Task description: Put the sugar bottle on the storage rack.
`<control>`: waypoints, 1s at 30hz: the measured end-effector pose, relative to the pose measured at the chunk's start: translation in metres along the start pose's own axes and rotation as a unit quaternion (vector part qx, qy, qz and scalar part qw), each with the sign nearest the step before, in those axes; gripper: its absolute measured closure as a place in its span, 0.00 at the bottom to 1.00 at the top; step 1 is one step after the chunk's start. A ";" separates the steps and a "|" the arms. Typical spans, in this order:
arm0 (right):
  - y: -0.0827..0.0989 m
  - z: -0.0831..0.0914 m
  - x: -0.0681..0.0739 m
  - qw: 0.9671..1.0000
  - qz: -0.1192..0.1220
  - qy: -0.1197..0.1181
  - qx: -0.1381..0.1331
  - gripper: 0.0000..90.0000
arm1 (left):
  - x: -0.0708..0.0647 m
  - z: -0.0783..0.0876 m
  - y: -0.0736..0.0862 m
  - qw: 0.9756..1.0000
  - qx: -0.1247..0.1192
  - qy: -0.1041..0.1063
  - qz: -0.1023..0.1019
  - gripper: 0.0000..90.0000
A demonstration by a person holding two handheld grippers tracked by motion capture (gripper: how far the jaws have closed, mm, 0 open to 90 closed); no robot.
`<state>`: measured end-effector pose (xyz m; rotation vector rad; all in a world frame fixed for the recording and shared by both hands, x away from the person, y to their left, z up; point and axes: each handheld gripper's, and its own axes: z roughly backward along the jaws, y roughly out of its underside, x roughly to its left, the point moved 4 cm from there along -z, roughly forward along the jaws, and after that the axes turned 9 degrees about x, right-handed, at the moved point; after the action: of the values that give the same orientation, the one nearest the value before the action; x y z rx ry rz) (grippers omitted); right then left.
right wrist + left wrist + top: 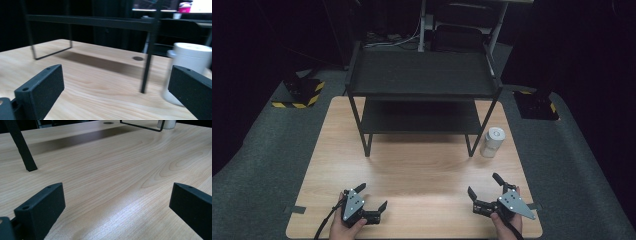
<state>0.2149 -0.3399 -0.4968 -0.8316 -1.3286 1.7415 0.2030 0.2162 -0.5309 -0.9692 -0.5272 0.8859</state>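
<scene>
Right gripper view: blurred white cup (186, 67) partly behind hand-held gripper (116, 85).

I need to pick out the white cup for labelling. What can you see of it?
The white cup is a plain cylinder with a paler, round top and a matte look, possibly plastic. A small bulge shows near its rim in the right gripper view. It stands upright on the wooden table, just right of the black shelf's front right leg. No tool touches it.
</scene>
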 end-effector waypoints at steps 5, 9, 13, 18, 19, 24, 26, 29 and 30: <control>0.000 0.001 -0.003 0.999 -0.011 0.046 0.002 0.00 | 0.000 0.000 0.000 1.000 0.000 0.001 0.001 0.00; -0.001 -0.002 -0.008 0.997 -0.013 0.070 0.005 0.00 | 0.000 0.000 0.000 1.000 0.000 0.001 0.001 0.00; -0.003 -0.016 -0.018 0.996 -0.009 0.086 0.018 0.00 | 0.001 0.000 0.000 1.000 0.002 0.007 0.000 0.00; -0.008 -0.036 -0.026 0.993 -0.016 0.110 0.030 0.00 | 0.001 0.001 0.000 1.000 0.001 0.007 0.000 0.00; -0.009 -0.041 -0.027 0.992 -0.014 0.120 0.033 0.00 | 0.001 0.001 0.000 1.000 0.001 0.007 0.000 0.00; -0.012 -0.063 -0.031 0.989 -0.019 0.141 0.046 0.01 | 0.002 0.001 0.000 1.000 0.001 0.008 0.001 0.00; -0.013 -0.076 -0.033 0.986 -0.025 0.154 0.050 0.02 | 0.002 0.001 0.000 1.000 0.001 0.008 0.002 0.00; -0.014 -0.085 -0.035 0.985 -0.030 0.164 0.052 0.03 | 0.002 0.001 0.001 1.000 0.000 0.008 0.002 0.00; -0.015 -0.091 -0.036 0.983 -0.034 0.171 0.052 0.05 | 0.002 0.001 0.001 1.000 -0.001 0.009 0.002 0.00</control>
<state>0.3127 -0.3269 -0.5030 -0.9646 -1.0157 1.5193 0.2033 0.2184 -0.5312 -0.9799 -0.5119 0.8807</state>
